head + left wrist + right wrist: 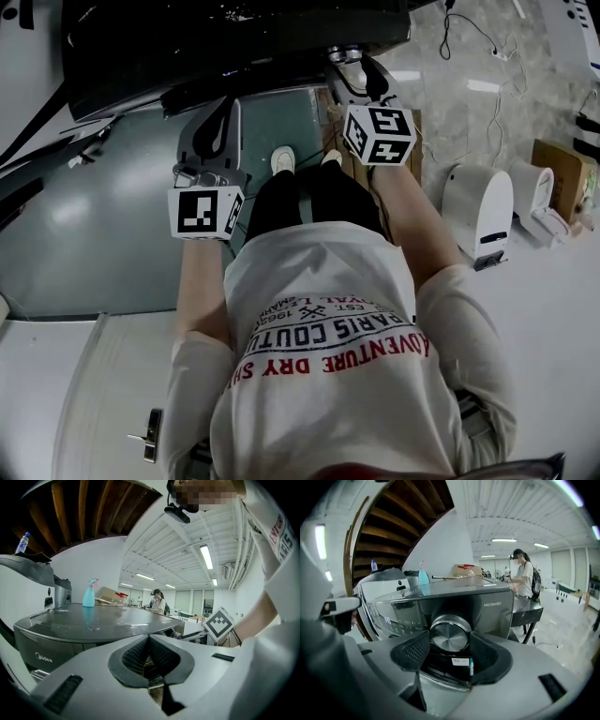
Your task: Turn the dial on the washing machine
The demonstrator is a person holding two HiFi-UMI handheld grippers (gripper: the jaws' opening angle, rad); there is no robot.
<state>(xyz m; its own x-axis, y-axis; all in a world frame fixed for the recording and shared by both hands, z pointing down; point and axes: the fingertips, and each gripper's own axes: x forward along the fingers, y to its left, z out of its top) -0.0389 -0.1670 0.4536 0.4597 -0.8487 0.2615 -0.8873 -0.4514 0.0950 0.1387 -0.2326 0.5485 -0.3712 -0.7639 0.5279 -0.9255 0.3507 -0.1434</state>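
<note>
The dark grey washing machine (234, 37) fills the top of the head view, and its control panel (487, 609) faces the right gripper view. A round silver dial (450, 635) sticks out of that panel. My right gripper (450, 638) holds the dial, one black pad against each side; its place in the head view is (345, 66). Lower and to the left, my left gripper (217, 117) hangs clear of the machine. It is shut (149, 641), the pads touching with nothing between them. The machine's grey top (93, 620) lies ahead of it.
A blue spray bottle (88, 594) stands on the machine's top. Right of the person, a white appliance (478, 211), a cardboard box (562, 178) and cables lie on the pale floor. The person's feet (283, 159) stand on a teal mat (112, 216). Another person (525, 573) stands at a far table.
</note>
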